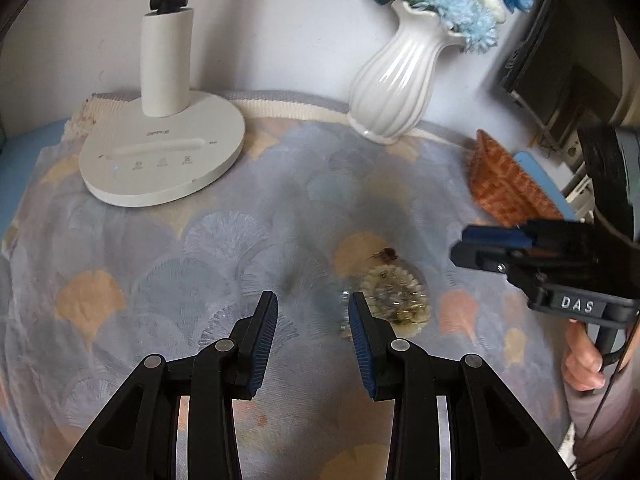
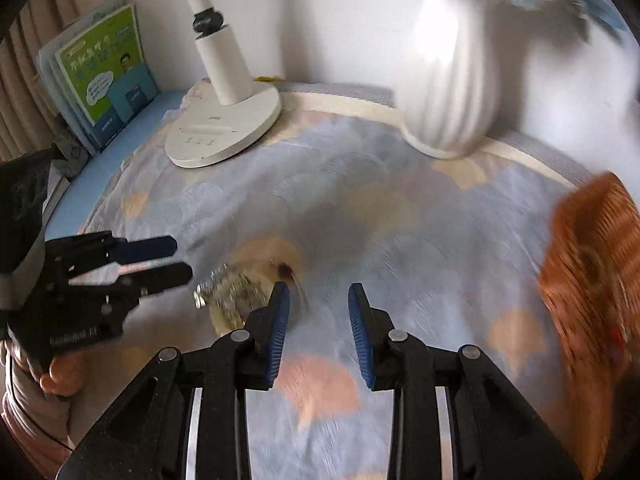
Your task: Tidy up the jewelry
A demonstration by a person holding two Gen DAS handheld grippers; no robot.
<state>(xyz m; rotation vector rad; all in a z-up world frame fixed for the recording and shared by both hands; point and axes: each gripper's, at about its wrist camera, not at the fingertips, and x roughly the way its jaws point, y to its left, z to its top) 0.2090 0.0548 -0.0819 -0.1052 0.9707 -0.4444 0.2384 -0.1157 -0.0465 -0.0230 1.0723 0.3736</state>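
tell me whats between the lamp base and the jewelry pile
Only bare patterned cloth between the lamp base and the jewelry pile, clearest in the left wrist view.

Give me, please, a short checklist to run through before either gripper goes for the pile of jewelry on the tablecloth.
1. Left gripper empty, jaws apart: ok.
2. Right gripper empty, jaws apart: ok.
3. Jewelry pile lies free on the tablecloth, neither gripper touching it: ok.
4. Pile lined up between a gripper's jaws: not ok; it sits off to the side of both.
5. Woven basket stands apart from the pile, with bare cloth between them: ok.
6. Separate pieces in the pile told apart: cannot tell; only a small dark piece stands out beside the blurred pile.
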